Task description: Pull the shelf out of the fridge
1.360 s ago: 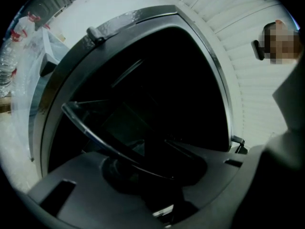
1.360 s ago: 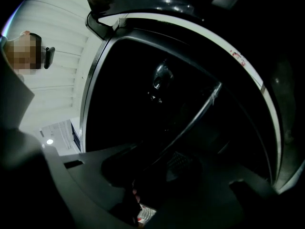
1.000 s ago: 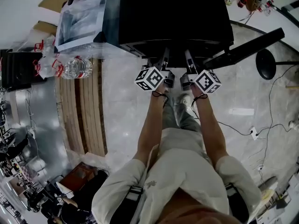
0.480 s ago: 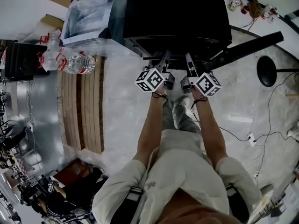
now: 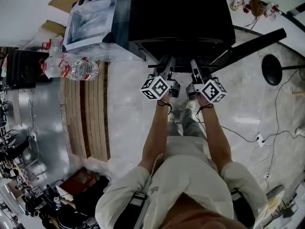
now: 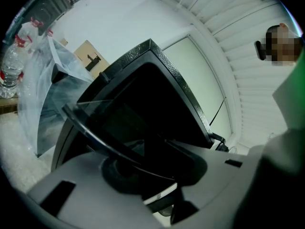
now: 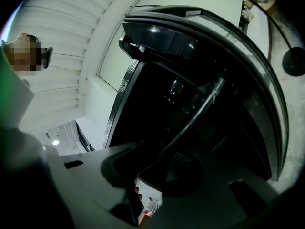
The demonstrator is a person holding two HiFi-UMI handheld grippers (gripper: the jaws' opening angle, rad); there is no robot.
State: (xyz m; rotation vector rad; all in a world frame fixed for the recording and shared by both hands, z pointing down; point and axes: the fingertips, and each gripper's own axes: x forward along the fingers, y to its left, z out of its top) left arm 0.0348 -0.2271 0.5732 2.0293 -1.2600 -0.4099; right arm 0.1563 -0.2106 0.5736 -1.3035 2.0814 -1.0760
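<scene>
The black fridge (image 5: pixel 181 13) stands in front of me with its door (image 5: pixel 252 44) swung open to the right. Both grippers reach into its opening side by side. My left gripper (image 5: pixel 167 65) is shut on the dark front rim of the glass shelf (image 6: pixel 97 135), which crosses its jaws (image 6: pixel 143 168). My right gripper (image 5: pixel 195 67) is shut on the same shelf rim (image 7: pixel 200 113), a hand's width to the right (image 7: pixel 167 171). In the head view the shelf is mostly hidden under the fridge top.
A plastic-wrapped box (image 5: pixel 90 18) and a pack of water bottles (image 5: pixel 78 70) stand left of the fridge, beside a wooden pallet (image 5: pixel 86 113). A black stool (image 5: pixel 274 68) and floor cables (image 5: pixel 248 132) lie to the right. The person's feet (image 5: pixel 183 106) are just below the grippers.
Both grippers have drawn back a little from the fridge toward the person, still shut on the shelf rim. The head camera has shifted slightly.
</scene>
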